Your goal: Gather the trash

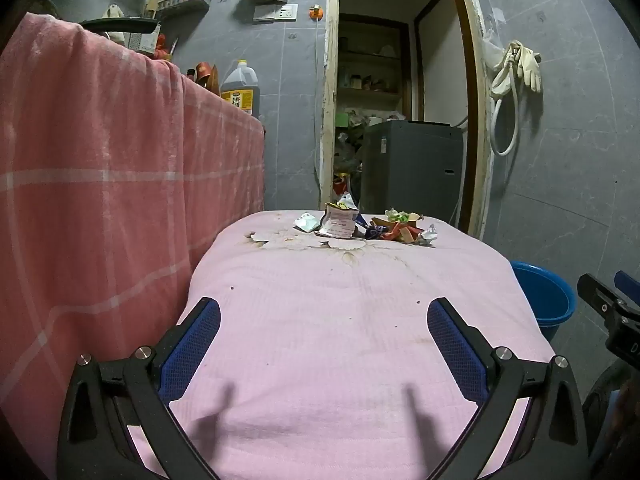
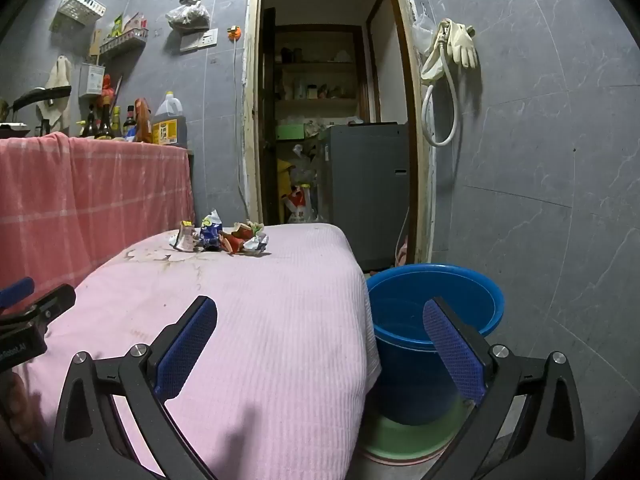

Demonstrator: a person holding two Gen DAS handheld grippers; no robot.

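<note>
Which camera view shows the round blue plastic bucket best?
The right wrist view: the round blue plastic bucket shows its whole rim and inside, beside the pink cloth-covered table. The left wrist view shows only part of it behind the table's edge.

The table's cloth (image 1: 360,320) was pale pink with brown stains, and the hanging cloth (image 1: 100,160) was salmon with white checks. The bucket (image 2: 440,292) was bright blue; the wrappers (image 2: 224,238) were mixed blue, orange and white.
</note>
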